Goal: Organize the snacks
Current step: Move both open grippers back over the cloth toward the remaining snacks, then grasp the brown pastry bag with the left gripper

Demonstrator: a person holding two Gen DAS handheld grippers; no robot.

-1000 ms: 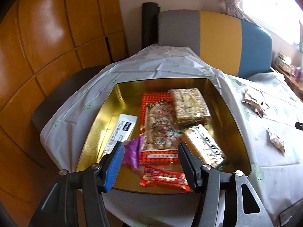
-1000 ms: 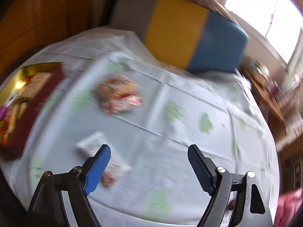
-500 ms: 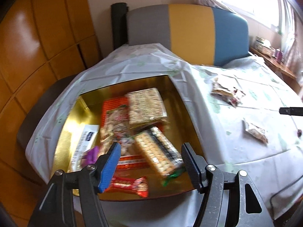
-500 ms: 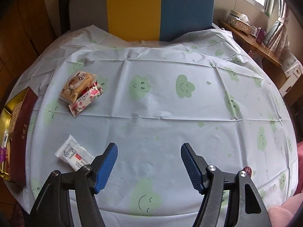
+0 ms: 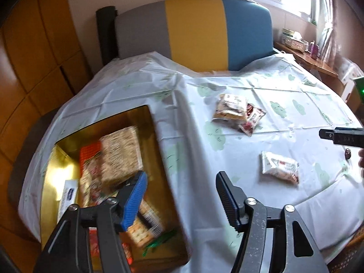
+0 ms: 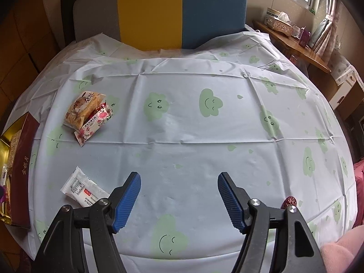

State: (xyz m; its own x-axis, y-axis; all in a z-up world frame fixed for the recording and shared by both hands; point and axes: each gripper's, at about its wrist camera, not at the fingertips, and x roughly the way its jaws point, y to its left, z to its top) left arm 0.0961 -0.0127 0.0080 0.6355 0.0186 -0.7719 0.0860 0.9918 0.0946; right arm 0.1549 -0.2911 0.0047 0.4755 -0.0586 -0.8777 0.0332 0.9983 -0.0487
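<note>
A gold-lined box (image 5: 157, 159) at the table's left edge holds several snack packs (image 5: 120, 154); its dark red wall shows in the right wrist view (image 6: 21, 170). On the cloth lie an orange biscuit pack (image 6: 83, 109) (image 5: 229, 108) overlapping a rose-print pack (image 6: 95, 124) (image 5: 251, 118), and a white pack (image 6: 83, 190) (image 5: 279, 167) nearer the front. My left gripper (image 5: 180, 199) is open and empty above the box's right wall. My right gripper (image 6: 179, 201) is open and empty over the cloth, right of the white pack.
A round table with a cloud-print cloth (image 6: 204, 136). A grey, yellow and blue chair back (image 6: 159, 11) stands behind it. A small red item (image 6: 290, 201) lies near the front right edge. A wooden shelf with a tissue box (image 6: 282, 24) is at the right.
The left gripper has swung right, from over the box toward the open cloth. The right gripper has steadied over the middle of the table, with little shift since half a second ago.
</note>
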